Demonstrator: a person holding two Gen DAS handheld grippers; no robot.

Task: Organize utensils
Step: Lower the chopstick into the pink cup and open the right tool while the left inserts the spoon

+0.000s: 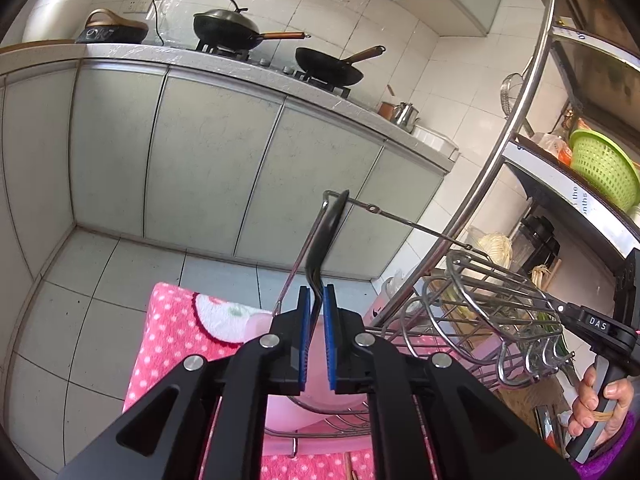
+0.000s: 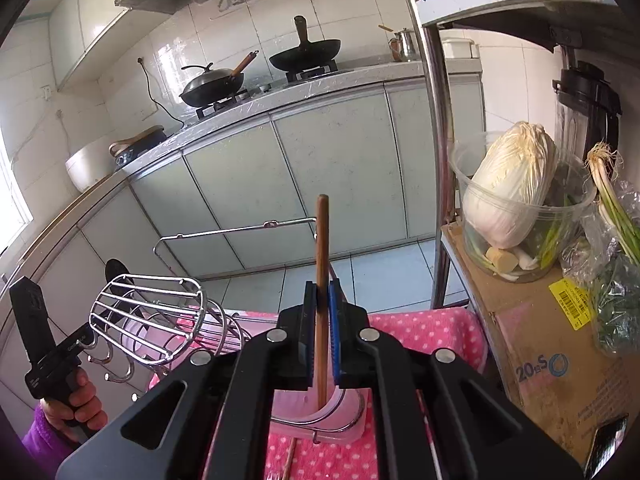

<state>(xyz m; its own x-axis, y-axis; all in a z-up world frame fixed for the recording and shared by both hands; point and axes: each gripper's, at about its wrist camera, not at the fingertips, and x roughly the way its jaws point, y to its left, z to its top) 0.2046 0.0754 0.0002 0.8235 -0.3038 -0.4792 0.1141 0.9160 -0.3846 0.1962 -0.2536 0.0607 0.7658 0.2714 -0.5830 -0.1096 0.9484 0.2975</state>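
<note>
My left gripper (image 1: 316, 300) is shut on the black handle of a spoon (image 1: 326, 240), which sticks up and away from the blue pads. My right gripper (image 2: 322, 292) is shut on a brown wooden chopstick (image 2: 322, 248) that stands upright; its lower end reaches down over a pink tray (image 2: 320, 412). A chrome wire utensil basket (image 2: 148, 312) on a wire dish rack (image 1: 460, 312) sits on a pink dotted towel (image 1: 176, 320). The left gripper (image 2: 48, 340) shows at the left of the right wrist view, the right gripper (image 1: 608, 328) at the right of the left wrist view.
A steel shelf post (image 2: 434, 140) stands to the right, with a cabbage in a clear tub (image 2: 516, 200) on a cardboard box (image 2: 560, 352). A green colander (image 1: 604, 168) sits on the shelf. Grey cabinets (image 1: 200, 160) and woks (image 1: 228, 28) lie beyond.
</note>
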